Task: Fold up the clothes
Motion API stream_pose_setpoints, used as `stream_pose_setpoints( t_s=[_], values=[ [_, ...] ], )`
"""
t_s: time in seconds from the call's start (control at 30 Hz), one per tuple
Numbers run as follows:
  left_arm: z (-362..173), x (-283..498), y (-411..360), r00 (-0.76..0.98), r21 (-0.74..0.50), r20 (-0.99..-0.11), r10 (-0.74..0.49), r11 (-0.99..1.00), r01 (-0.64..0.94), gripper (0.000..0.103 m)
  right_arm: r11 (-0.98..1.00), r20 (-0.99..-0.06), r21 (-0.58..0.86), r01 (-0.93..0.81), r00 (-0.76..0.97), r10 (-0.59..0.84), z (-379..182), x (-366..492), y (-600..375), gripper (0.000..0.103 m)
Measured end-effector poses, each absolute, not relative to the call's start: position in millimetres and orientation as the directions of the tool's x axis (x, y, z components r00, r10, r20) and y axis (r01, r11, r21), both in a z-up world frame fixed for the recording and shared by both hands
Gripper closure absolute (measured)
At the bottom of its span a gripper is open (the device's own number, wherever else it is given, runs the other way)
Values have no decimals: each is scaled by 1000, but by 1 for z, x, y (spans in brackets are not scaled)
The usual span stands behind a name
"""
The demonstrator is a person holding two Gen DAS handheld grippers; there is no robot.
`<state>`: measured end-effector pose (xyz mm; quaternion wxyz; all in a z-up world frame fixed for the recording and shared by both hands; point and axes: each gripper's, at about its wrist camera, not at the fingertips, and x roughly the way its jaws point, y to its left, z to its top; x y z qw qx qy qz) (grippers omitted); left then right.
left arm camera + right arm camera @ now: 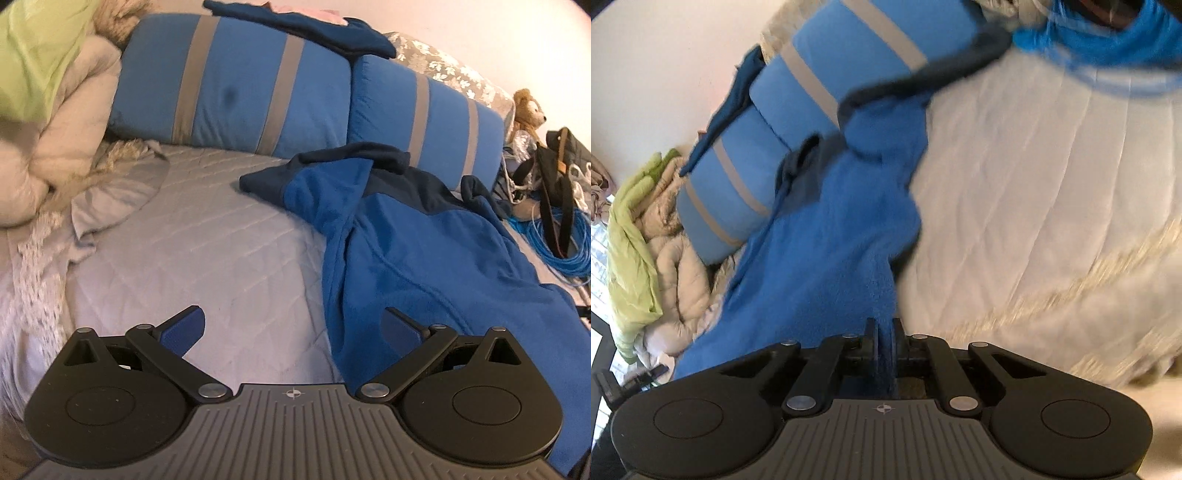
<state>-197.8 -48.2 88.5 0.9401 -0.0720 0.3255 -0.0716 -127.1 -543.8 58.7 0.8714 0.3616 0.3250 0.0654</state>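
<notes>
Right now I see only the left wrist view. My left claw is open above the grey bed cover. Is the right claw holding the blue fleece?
Observer: Yes. The right claw is shut on a fold of the blue fleece.
Operator: Which part of the fleece is it holding?
Observer: An edge fold; the cloth runs from the pads away toward the striped blue pillows.
Operator: Is any other thing in that grip?
Observer: No, only fleece shows between the pads; the quilted bed cover lies beside it.
</notes>
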Motion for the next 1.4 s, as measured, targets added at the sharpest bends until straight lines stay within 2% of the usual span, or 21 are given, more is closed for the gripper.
stream_pose_setpoints(
  t_s=[0.07, 0.1, 0.27, 0.43, 0.47, 0.53, 0.6, 0.67, 0.73, 0.87, 0.93, 0.97, 1.03, 1.1, 1.27, 1.33, 1.4],
  values=[
    [81, -199, -43, 770, -235, -601, -214, 968, 86, 0, 740, -504, 664, 109, 796, 335, 75, -134, -554, 96],
    [76, -200, -40, 766, -267, -599, -234, 960, 84, 0, 746, -499, 657, 111, 806, 319, 83, -137, -560, 101],
    [45, -204, -24, 722, -451, -598, -348, 891, 56, 0, 753, -481, 630, 188, 856, 189, 104, -156, -594, 101],
    [15, -215, -17, 664, -551, -603, -442, 833, 55, 0, 758, -499, 624, 191, 843, 199, 102, -164, -593, 100],
    [10, -219, -15, 651, -568, -605, -458, 822, 51, 0, 762, -510, 618, 194, 836, 201, 100, -164, -589, 95],
    [-2, -227, -11, 624, -605, -607, -492, 795, 39, 0, 766, -531, 607, 210, 825, 194, 96, -165, -585, 92],
    [-13, -236, -6, 604, -655, -591, -535, 755, 28, 1, 768, -547, 599, 228, 816, 185, 92, -165, -583, 81],
    [-26, -244, -2, 593, -717, -555, -584, 697, 16, 2, 769, -557, 591, 244, 813, 170, 89, -167, -581, 52],
    [-42, -251, 0, 578, -791, -500, -645, 612, -1, 8, 763, -557, 594, 253, 814, 165, 87, -167, -582, 43],
    [-71, -258, -3, 552, -909, -364, -750, 416, -33, 12, 756, -556, 603, 254, 813, 171, 87, -162, -581, 35],
    [-84, -258, -8, 543, -941, -309, -781, 336, -52, 14, 756, -557, 604, 253, 812, 173, 88, -159, -579, 35],
    [-90, -258, -10, 538, -954, -278, -796, 292, -61, 18, 755, -558, 605, 254, 811, 175, 87, -157, -578, 35],
    [-103, -258, -13, 531, -978, -205, -822, 192, -80, 38, 751, -559, 609, 255, 810, 177, 86, -155, -576, 35],
    [-112, -262, -16, 530, -990, -141, -836, 105, -98, 64, 750, -561, 610, 257, 808, 180, 85, -154, -573, 35],
    [-87, -280, -6, 595, -986, -167, -786, 125, -111, 82, 753, -570, 607, 255, 800, 188, 84, -155, -567, 33],
    [-69, -289, 4, 634, -981, -195, -748, 156, -118, 84, 760, -576, 598, 256, 796, 185, 84, -158, -566, 30],
    [-40, -295, 11, 667, -964, -261, -698, 229, -137, 86, 764, -581, 591, 261, 794, 178, 85, -161, -567, 24]
  ],
)
